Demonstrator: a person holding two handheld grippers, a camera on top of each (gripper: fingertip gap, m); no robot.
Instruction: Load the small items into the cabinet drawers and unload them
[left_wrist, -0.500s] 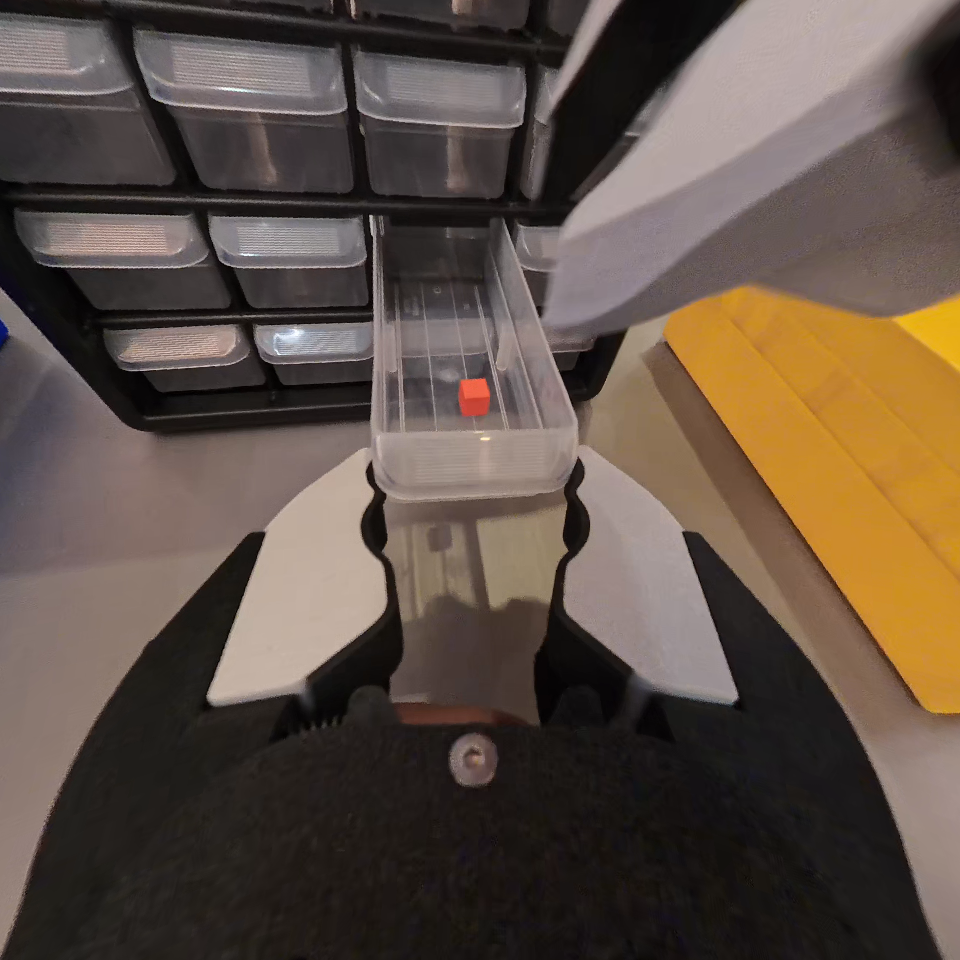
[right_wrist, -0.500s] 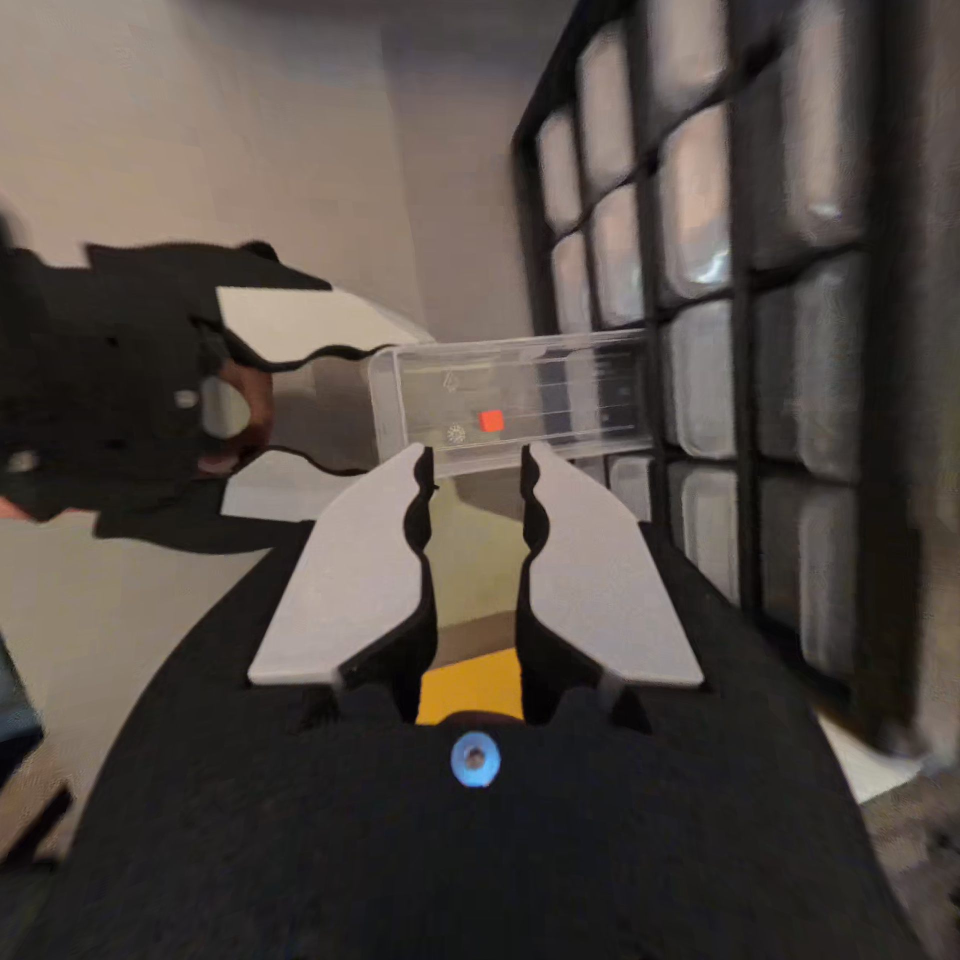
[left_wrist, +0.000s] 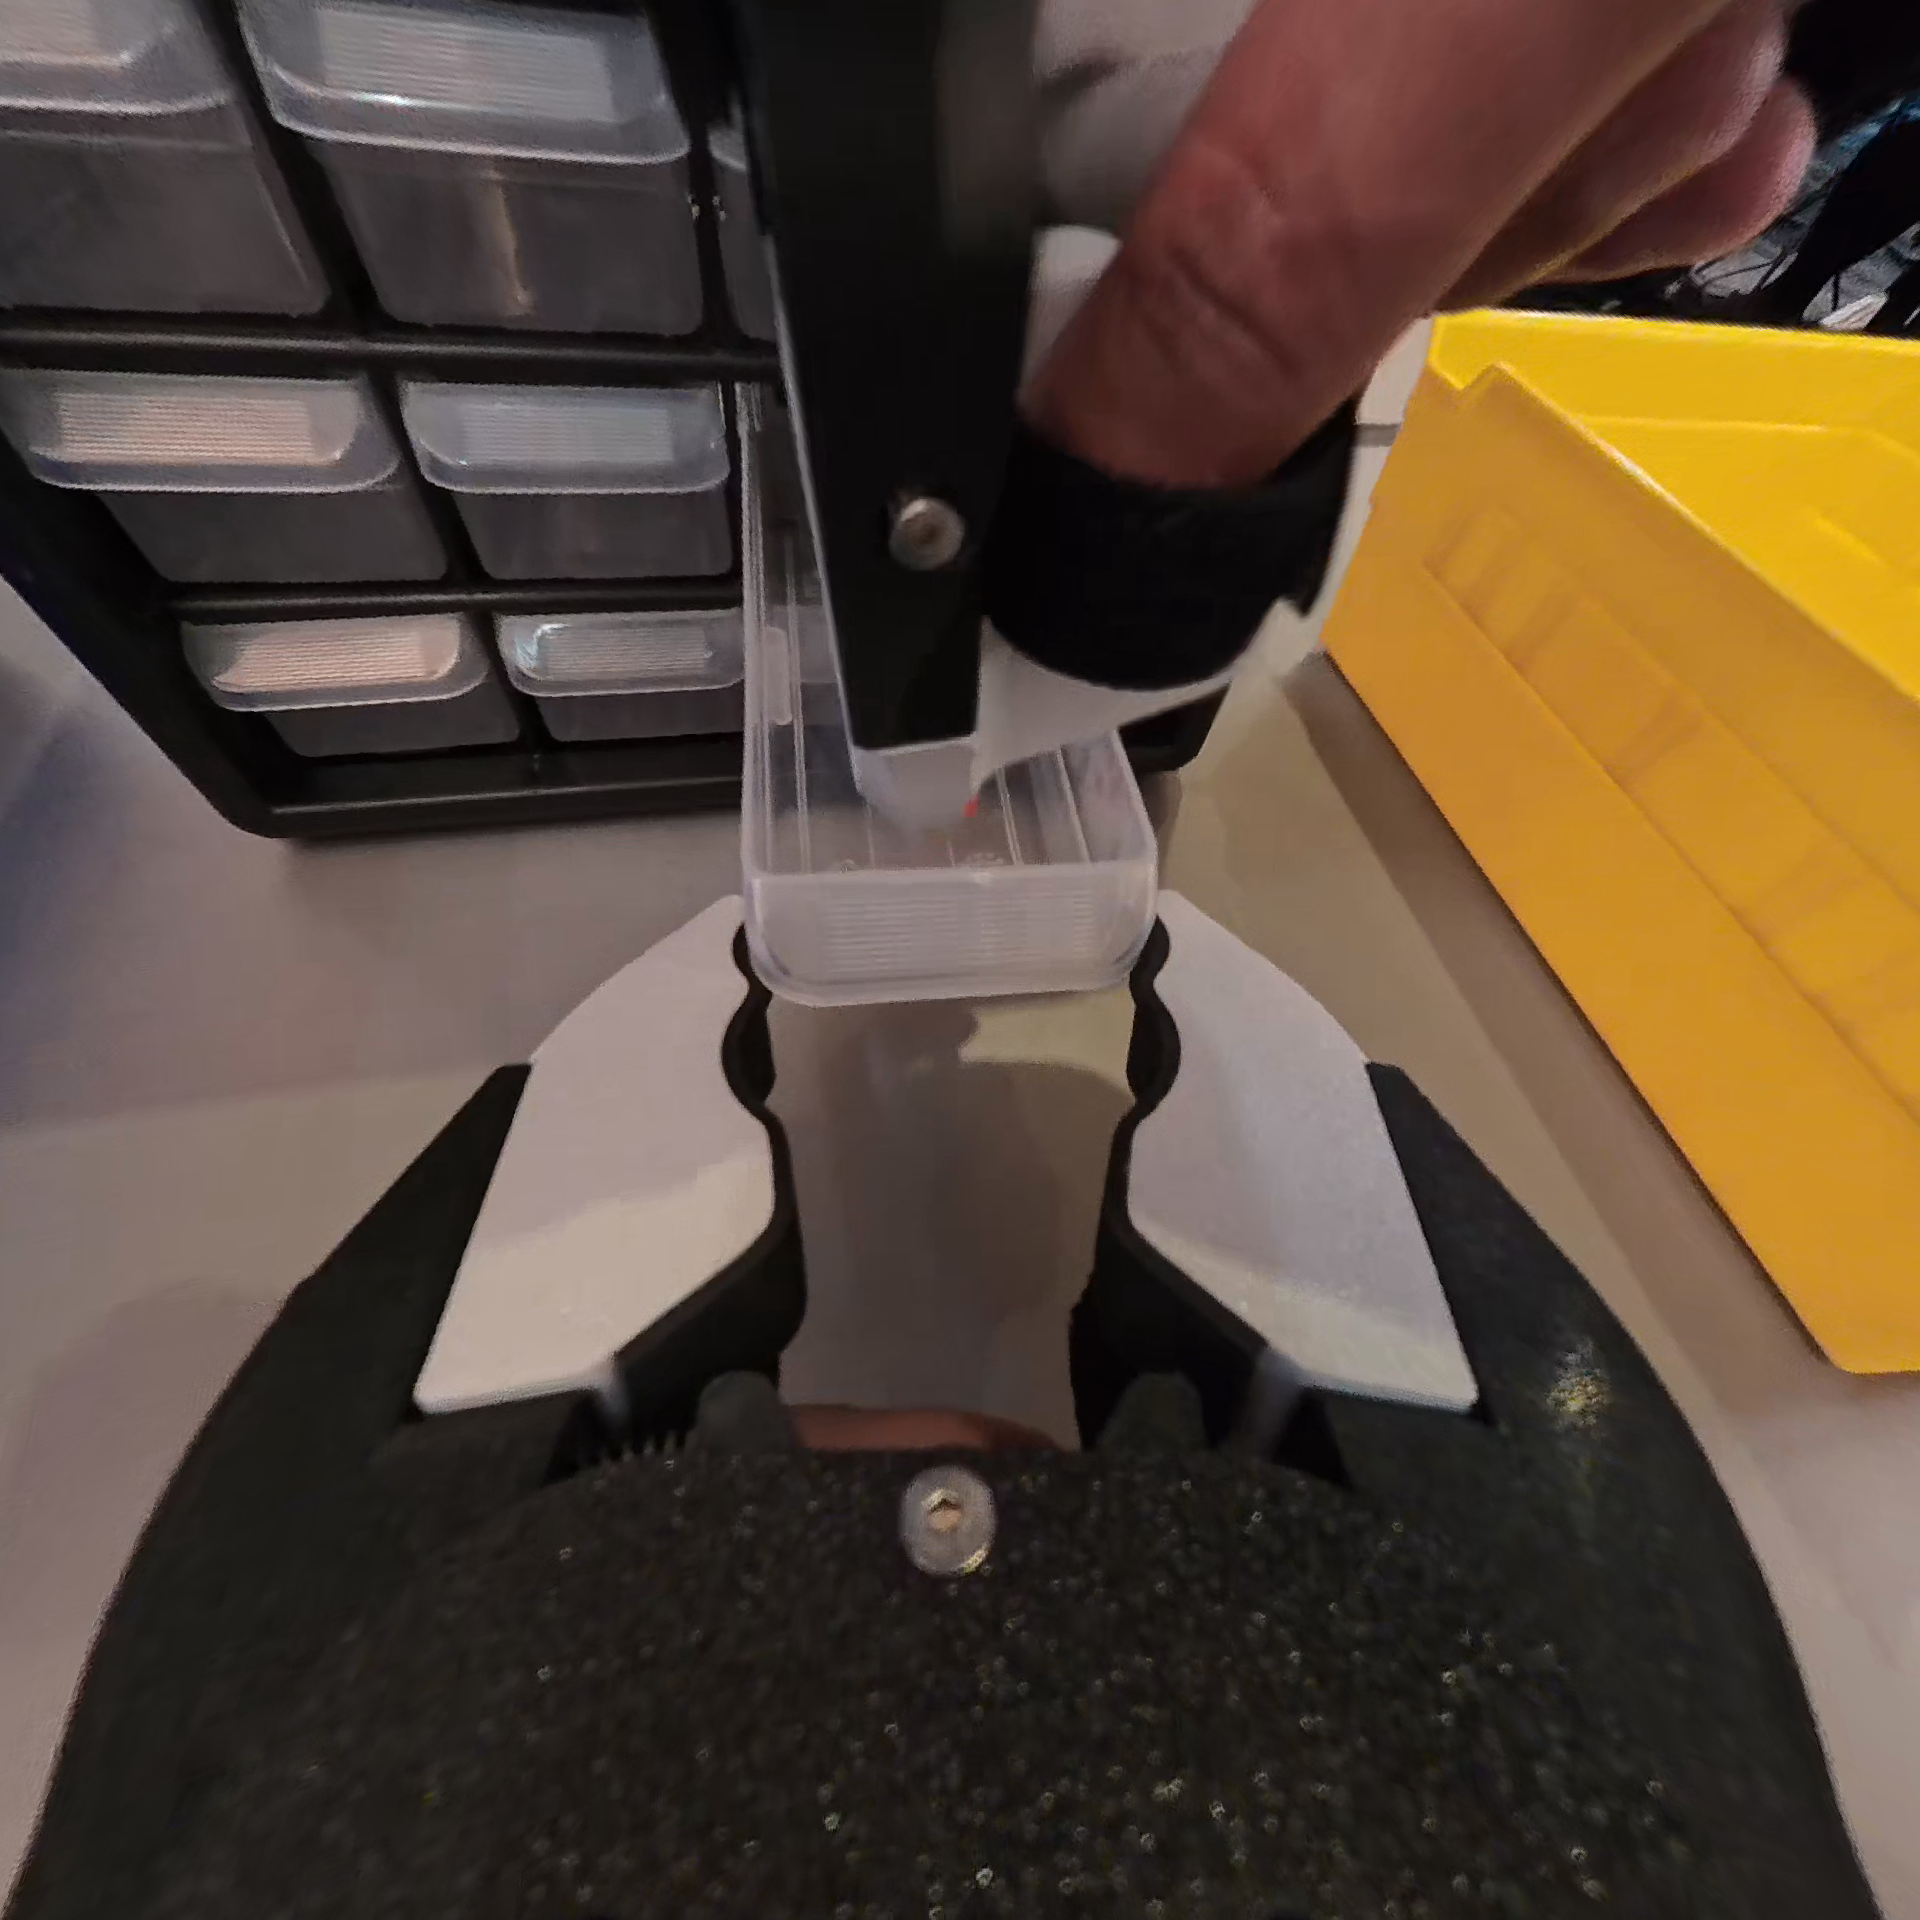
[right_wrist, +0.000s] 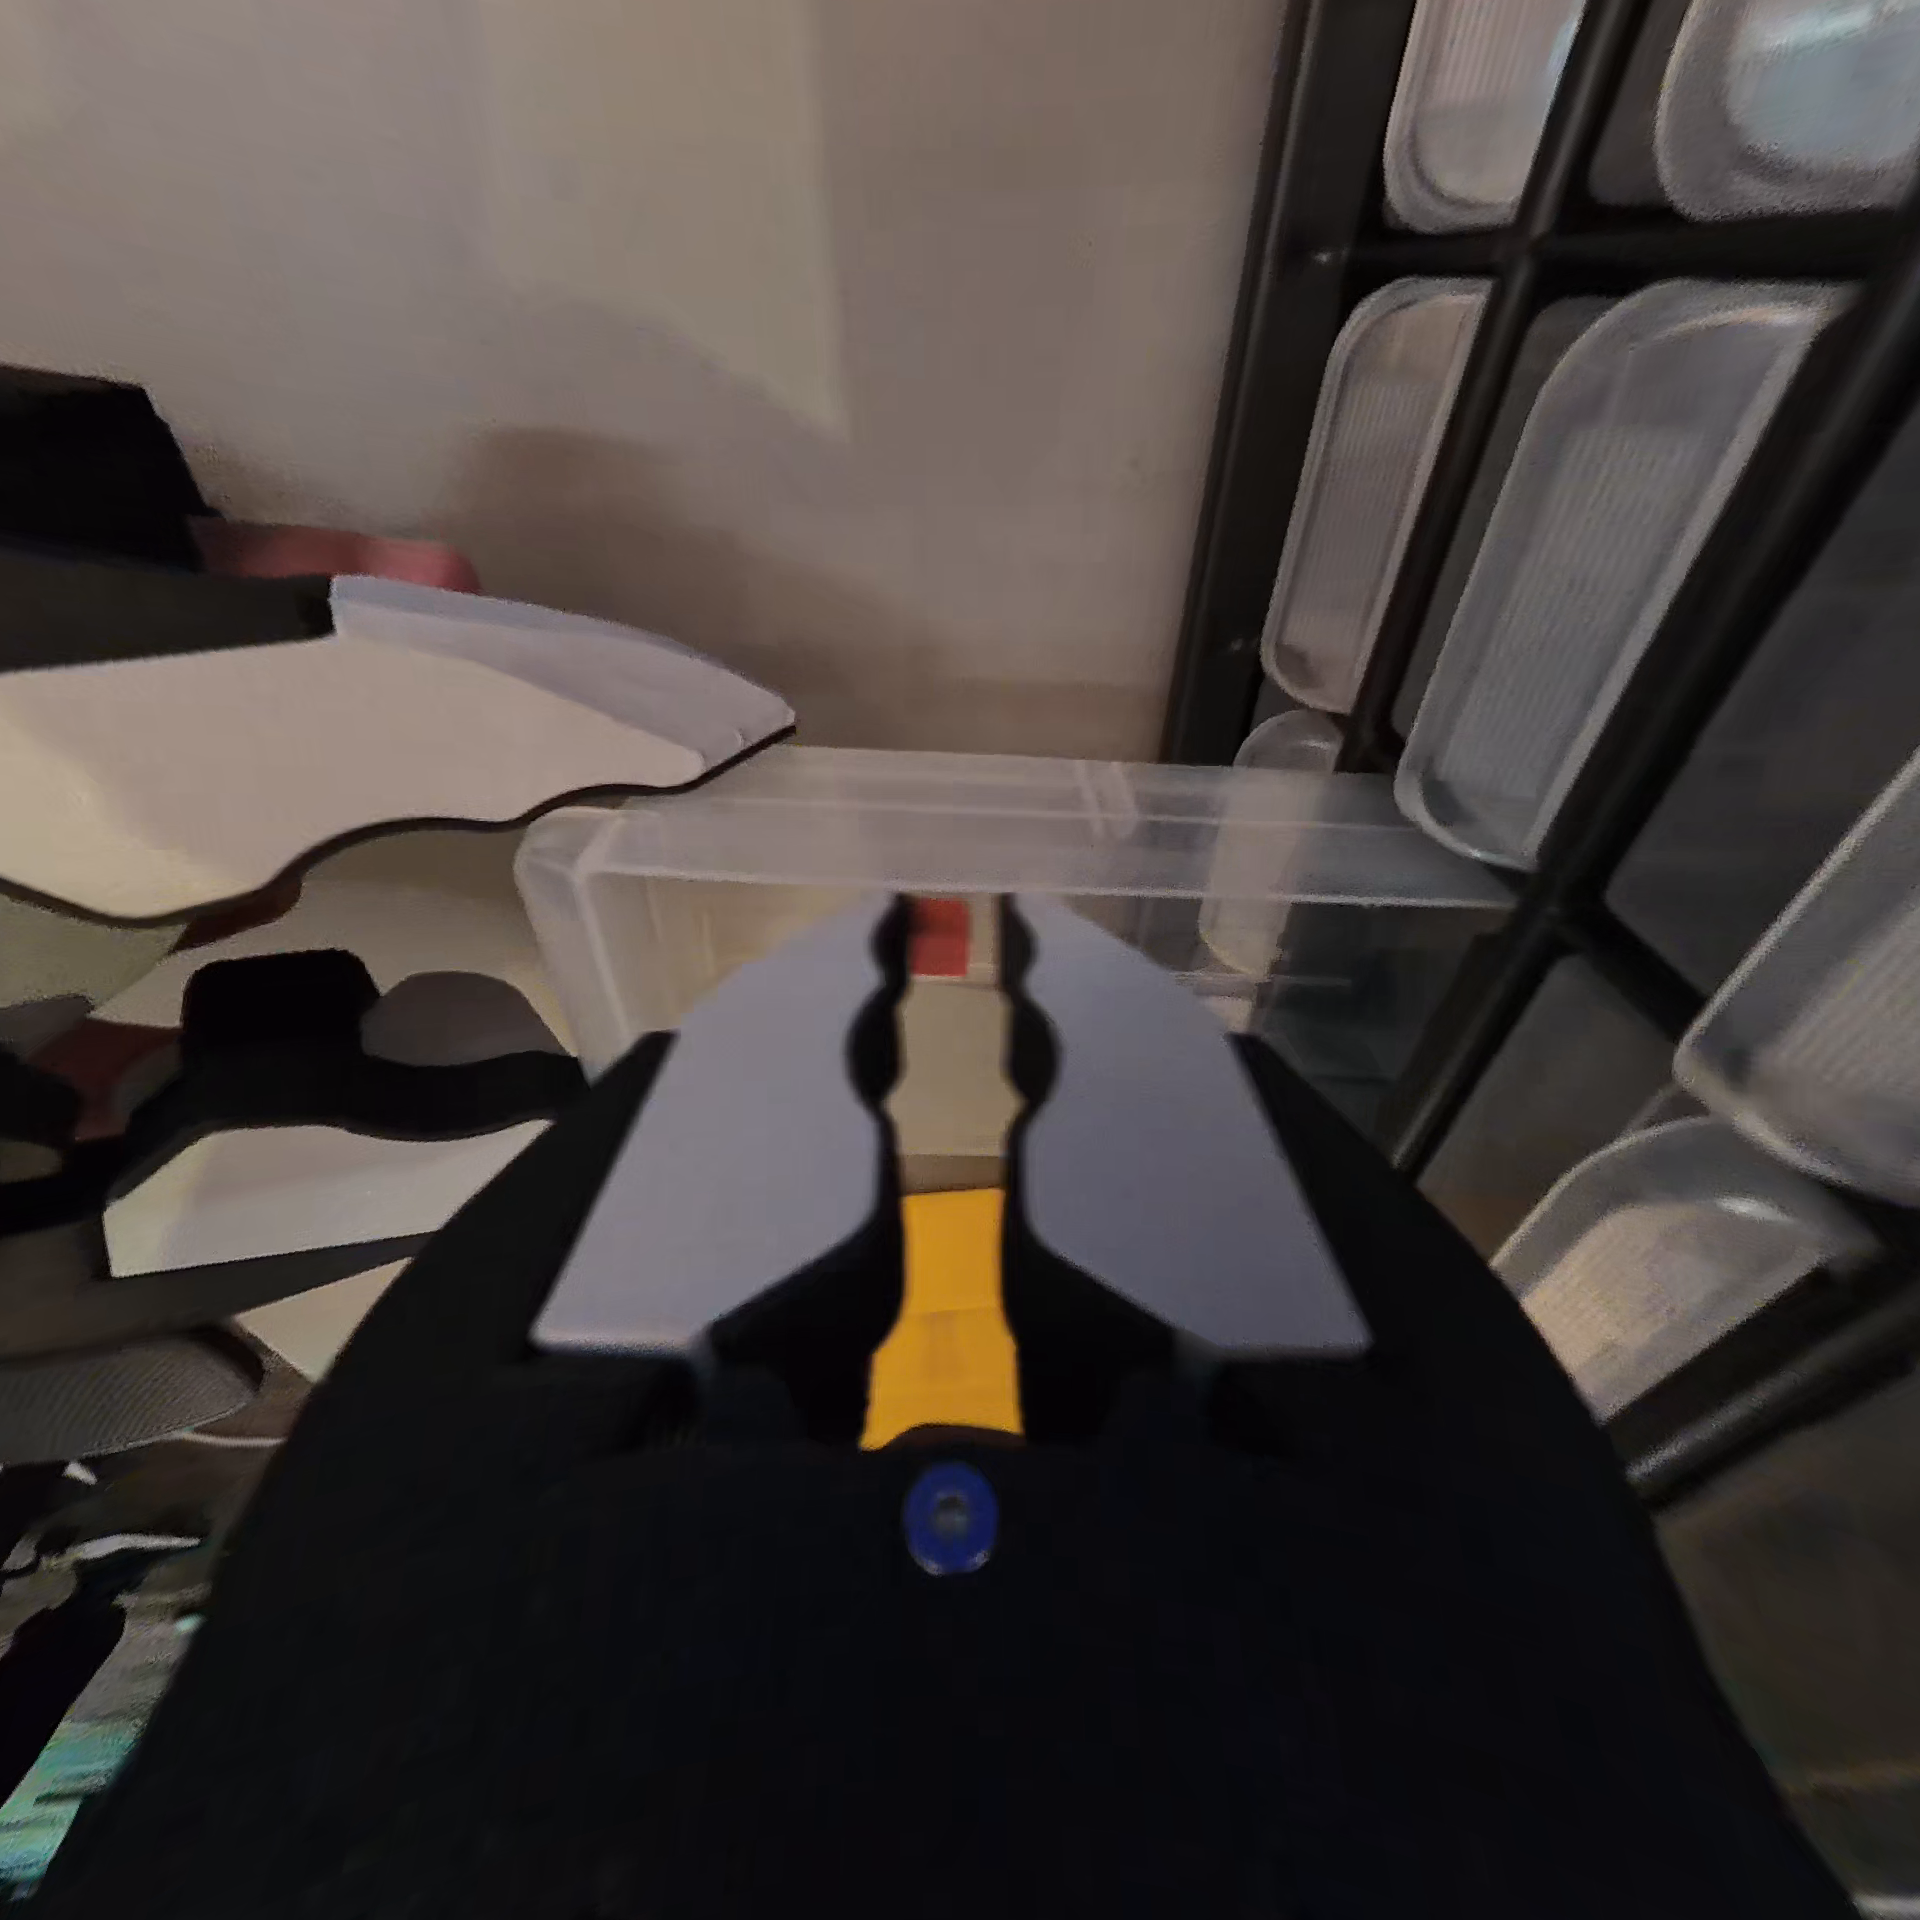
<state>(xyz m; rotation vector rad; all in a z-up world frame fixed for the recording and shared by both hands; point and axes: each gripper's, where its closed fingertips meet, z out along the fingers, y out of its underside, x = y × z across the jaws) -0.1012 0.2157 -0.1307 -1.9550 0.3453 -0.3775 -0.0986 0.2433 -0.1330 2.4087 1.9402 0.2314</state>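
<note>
A clear drawer (left_wrist: 951, 935) is pulled far out of the black cabinet (left_wrist: 343, 800), in its lower rows. My left gripper (left_wrist: 948, 930) is closed wide against both sides of the drawer's front end. A small red cube (right_wrist: 940, 935) lies in the drawer. My right gripper (right_wrist: 951, 920) reaches down into the drawer with narrow jaws either side of the cube; a sliver of gap shows beside it. In the left wrist view the right gripper (left_wrist: 930, 805) hides nearly all of the cube (left_wrist: 971, 806). A hand (left_wrist: 1351, 260) holds that gripper.
A yellow bin (left_wrist: 1610, 831) stands on the table to the right of the cabinet. Several shut clear drawers (left_wrist: 561, 488) fill the cabinet's other slots. The pale tabletop (left_wrist: 312, 987) lies in front, and a pale wall (right_wrist: 727, 312) lies past the cabinet's side. Only a small space, under 4 cm, lies between the two pairs of fingers. About 12 cm separates my left fingertips from the black cabinet (left_wrist: 343, 800).
My right gripper has come down into the open drawer and its jaws have narrowed around the red cube. The left gripper and the drawer have not moved.
</note>
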